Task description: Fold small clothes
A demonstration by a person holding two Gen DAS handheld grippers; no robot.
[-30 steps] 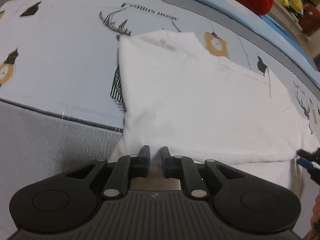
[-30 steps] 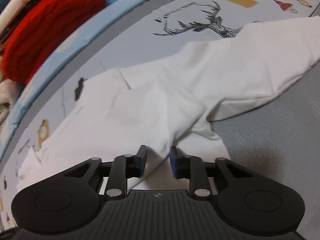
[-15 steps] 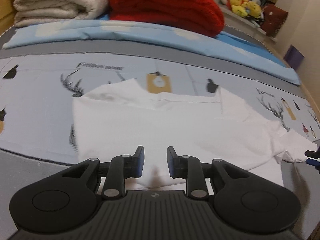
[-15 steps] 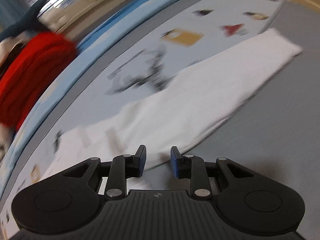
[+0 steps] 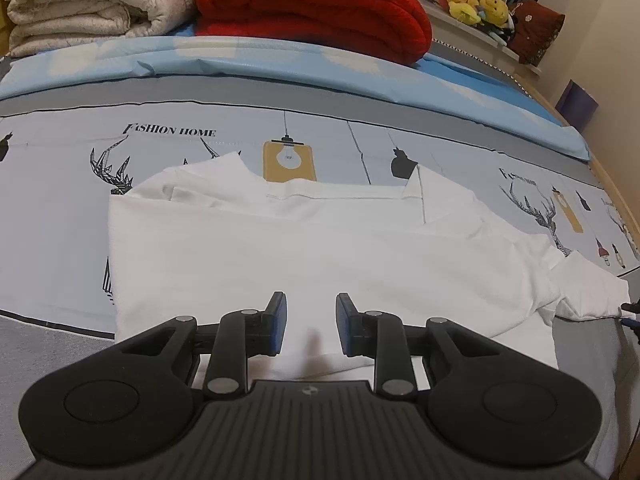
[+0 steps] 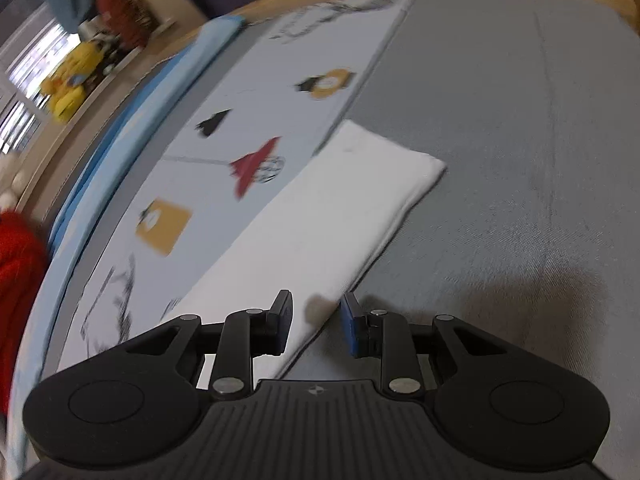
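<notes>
While the white garment (image 5: 304, 248) lies spread across the printed bedsheet (image 5: 60, 184), you hold nothing, so read the lines below from the left side to the right.

Left tongs (image 5: 307, 320): parted, nothing between the blue pads; they hover over the near hem of the garment, just above the cloth.

Garment body: flat on the bed, the left side already turned in to a straight edge, the collar at the far side, beside the yellow lamp print (image 5: 289, 160).

Right sleeve (image 6: 332, 216): stretched out long to the right, off the printed sheet and onto the grey cover (image 6: 520, 160), with its cuff at the far end.

Right tongs (image 6: 316, 322): parted as well, gripping nothing; they straddle the near edge of the sleeve, one finger over the white cloth and the other over the grey cover. This view is blurred, so whether a pad touches the cloth, you cannot tell.

Step in hand: by my reading, the right-hand fold, with the sleeve still to come in over the body.

Next move: it calls for you to lower the right tongs, close them on the sleeve's edge, then carry it leftward across the body, while your left tongs pin the hem so the cloth does not slide.

Behind: a cream blanket (image 5: 92, 0) and a red blanket (image 5: 312, 4) are stacked well apart from the work.
</notes>
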